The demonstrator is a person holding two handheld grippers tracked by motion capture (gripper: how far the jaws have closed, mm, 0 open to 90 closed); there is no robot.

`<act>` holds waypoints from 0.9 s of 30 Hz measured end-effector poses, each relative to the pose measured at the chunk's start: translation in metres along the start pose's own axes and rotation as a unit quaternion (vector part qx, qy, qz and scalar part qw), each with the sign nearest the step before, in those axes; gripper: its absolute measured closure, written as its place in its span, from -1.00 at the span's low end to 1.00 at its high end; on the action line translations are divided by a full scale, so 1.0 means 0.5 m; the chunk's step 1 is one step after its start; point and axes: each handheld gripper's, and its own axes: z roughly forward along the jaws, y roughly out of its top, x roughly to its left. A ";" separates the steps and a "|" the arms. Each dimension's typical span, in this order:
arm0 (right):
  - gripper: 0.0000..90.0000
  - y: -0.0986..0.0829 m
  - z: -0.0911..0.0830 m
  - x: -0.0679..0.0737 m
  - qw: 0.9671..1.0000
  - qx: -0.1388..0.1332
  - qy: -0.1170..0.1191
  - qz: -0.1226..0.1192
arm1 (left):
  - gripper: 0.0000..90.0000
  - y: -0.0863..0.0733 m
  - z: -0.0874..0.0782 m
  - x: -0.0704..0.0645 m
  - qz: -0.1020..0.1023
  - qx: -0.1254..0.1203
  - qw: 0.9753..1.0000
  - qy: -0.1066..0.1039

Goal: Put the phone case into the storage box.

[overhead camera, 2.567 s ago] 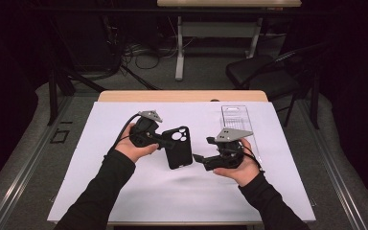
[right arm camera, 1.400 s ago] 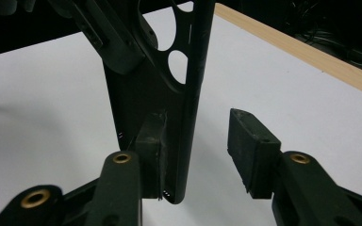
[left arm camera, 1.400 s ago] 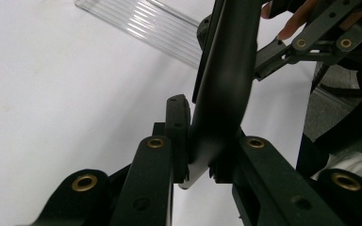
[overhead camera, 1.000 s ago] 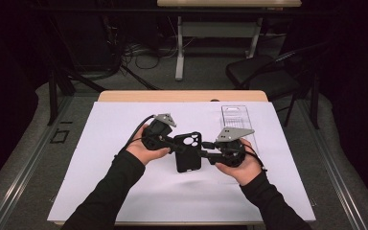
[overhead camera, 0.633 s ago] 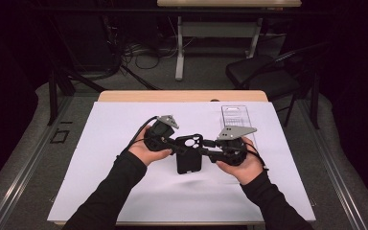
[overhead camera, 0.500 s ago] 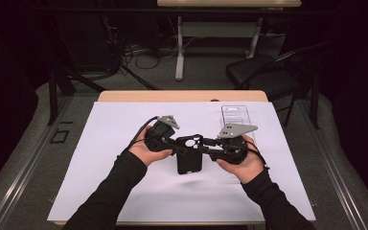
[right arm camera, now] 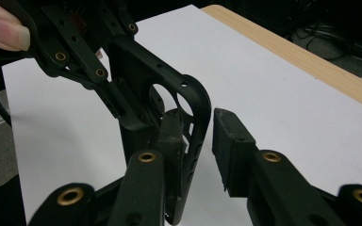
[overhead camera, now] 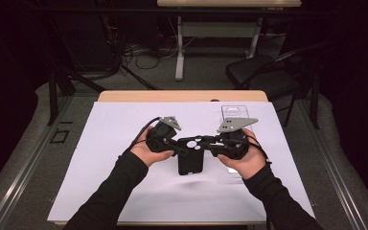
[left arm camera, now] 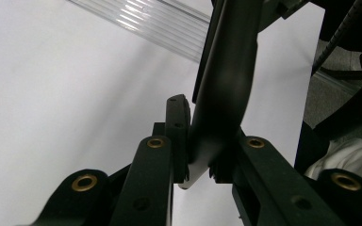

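White paper point(overhead camera: 124, 143) covers my wooden table point(overhead camera: 182, 96), with dark floor, cables and one chair point(overhead camera: 258, 76) beyond at twelve o'clock. I count two grippers, one black phone case and one clear case. My left gripper point(overhead camera: 172, 143) sits at nine o'clock of the black phone case point(overhead camera: 190, 160), which hangs upright over the middle of the paper, its camera cutouts at the top. In the left gripper view my jaws are pressed onto the case's edge point(left arm camera: 221, 94), pinching it from both faces. My right gripper point(overhead camera: 211, 142) comes in from three o'clock. In the right gripper view its two jaws stand spread on either side of the case's rim point(right arm camera: 193, 117): the left-hand jaw lies against the inner face, and the right-hand one stands just apart from the outer edge. One clear case point(overhead camera: 235, 112) lies flat on the paper at one o'clock, behind my right hand point(overhead camera: 244, 160).
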 end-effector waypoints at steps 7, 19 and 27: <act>0.74 0.002 0.001 -0.001 1.000 0.012 0.006 0.003 | 0.80 0.000 0.001 -0.002 0.003 0.001 1.000 -0.001; 0.81 0.002 0.000 -0.003 1.000 0.019 0.010 0.010 | 0.80 0.000 0.003 -0.004 0.005 0.002 1.000 0.001; 0.82 0.003 -0.001 -0.002 0.999 0.023 0.008 0.021 | 0.80 0.001 0.004 -0.005 0.009 0.004 1.000 0.000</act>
